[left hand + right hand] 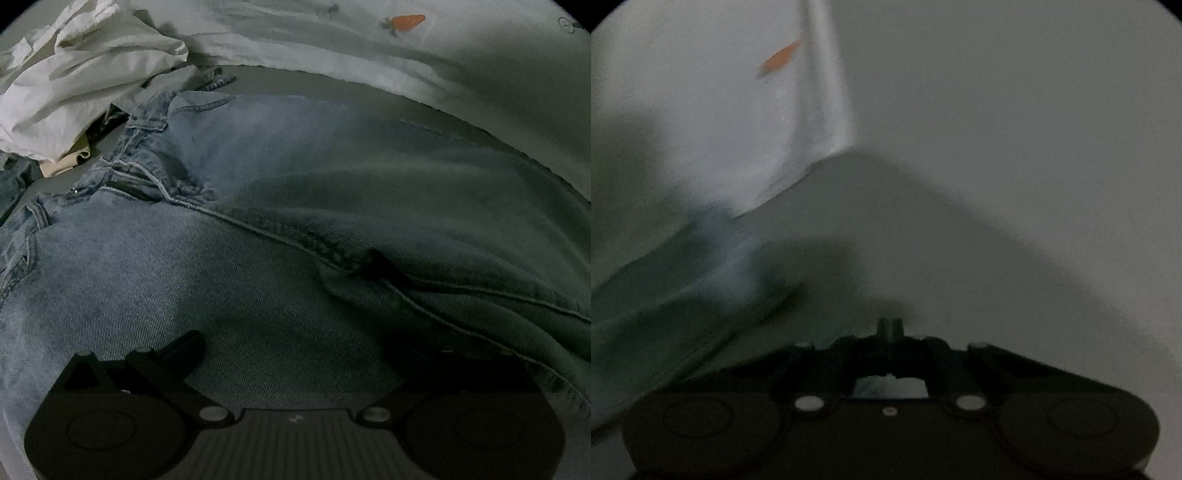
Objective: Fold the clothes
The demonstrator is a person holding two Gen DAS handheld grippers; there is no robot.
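Denim fills most of the left wrist view: a pair of light blue jeans (258,229) lies spread over a pale grey surface, waistband and belt loops bunched toward ten o'clock, a thick seam running from the centre down toward four o'clock. At eleven o'clock a crumpled white garment (85,77) sits heaped just beside the waistband, touching it. Across twelve to two o'clock stretches a white sheet (461,66) printed with a small orange carrot (406,22), its edge lying just beyond the jeans. The left hand-held gripper (295,350) hovers low over the denim with its fingers spread wide apart; the left finger (184,350) shows clearly, the right one is lost in shadow, and nothing sits between them.

The right wrist view is blurred. The right hand-held gripper (890,326) has its two fingertips pressed together, with no cloth between them. Blue denim (683,280) smears across eight o'clock, the carrot-print sheet (738,129) rises at eleven o'clock, and bare grey surface (1015,166) fills the rest.
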